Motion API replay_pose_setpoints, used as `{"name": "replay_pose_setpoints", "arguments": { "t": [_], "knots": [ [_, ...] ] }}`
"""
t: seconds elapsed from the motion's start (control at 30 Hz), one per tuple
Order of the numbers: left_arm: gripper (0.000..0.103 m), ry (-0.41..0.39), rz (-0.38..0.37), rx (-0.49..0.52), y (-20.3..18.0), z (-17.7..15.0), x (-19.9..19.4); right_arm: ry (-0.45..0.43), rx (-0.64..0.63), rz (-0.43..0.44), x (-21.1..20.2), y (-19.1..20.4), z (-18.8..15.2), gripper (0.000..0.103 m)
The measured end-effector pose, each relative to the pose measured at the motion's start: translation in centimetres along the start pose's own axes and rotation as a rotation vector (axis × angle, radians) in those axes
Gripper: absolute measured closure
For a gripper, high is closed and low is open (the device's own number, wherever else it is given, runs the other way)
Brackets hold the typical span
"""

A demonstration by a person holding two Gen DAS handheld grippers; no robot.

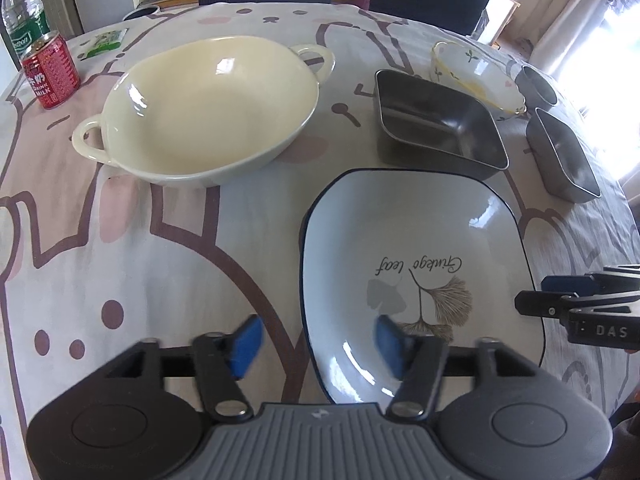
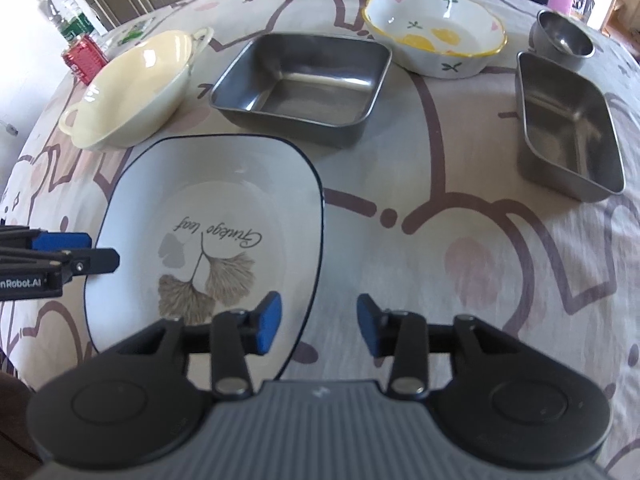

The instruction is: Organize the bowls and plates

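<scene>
White with a dark rim, the square plate (image 1: 420,248) lies flat on the counter (image 1: 160,264) directly beneath us, between our two hands. Our left tongs (image 1: 318,346) straddle its left rim, one blue pad (image 1: 388,346) over the plate and the other outside it; our right tongs (image 2: 318,322) straddle the opposite rim the same way. Both hands sit equally near it. Each pair of tongs stands parted, roughly halfway, pressing on nothing, so the plate rests free. Beyond it wait the cream two-handled bowl (image 1: 208,112), the square metal tray (image 2: 304,84), the flowered bowl (image 2: 436,40), a second metal tray (image 2: 568,128) and a small steel cup (image 2: 564,38), all apart.
</scene>
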State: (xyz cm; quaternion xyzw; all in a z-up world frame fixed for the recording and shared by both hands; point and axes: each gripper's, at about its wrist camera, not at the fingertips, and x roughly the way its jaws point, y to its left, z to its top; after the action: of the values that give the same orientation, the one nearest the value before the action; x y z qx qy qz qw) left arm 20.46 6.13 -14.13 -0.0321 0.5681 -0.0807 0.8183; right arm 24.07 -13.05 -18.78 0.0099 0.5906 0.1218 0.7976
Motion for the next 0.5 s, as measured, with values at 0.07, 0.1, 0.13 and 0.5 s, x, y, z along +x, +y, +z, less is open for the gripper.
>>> {"name": "replay_pose_setpoints", "arguments": {
  "t": [0.07,0.1,0.13,0.5],
  "knots": [
    [0.024,-0.007,0.005,0.011,-0.1,-0.2,-0.3,-0.020,-0.001,0.015,-0.5,0.0,-0.3,0.043],
    [0.022,-0.009,0.006,0.014,-0.2,-0.4,-0.4,-0.030,-0.006,0.018,-0.7,0.0,-0.4,0.039],
    [0.018,-0.009,0.007,0.013,-0.1,-0.5,-0.4,-0.041,-0.013,0.017,-1.0,-0.1,-0.5,0.036],
    [0.001,-0.067,0.008,0.003,0.1,-1.7,-2.4,-0.126,-0.032,-0.001,-3.0,-0.8,-1.9,0.001]
  ]
}}
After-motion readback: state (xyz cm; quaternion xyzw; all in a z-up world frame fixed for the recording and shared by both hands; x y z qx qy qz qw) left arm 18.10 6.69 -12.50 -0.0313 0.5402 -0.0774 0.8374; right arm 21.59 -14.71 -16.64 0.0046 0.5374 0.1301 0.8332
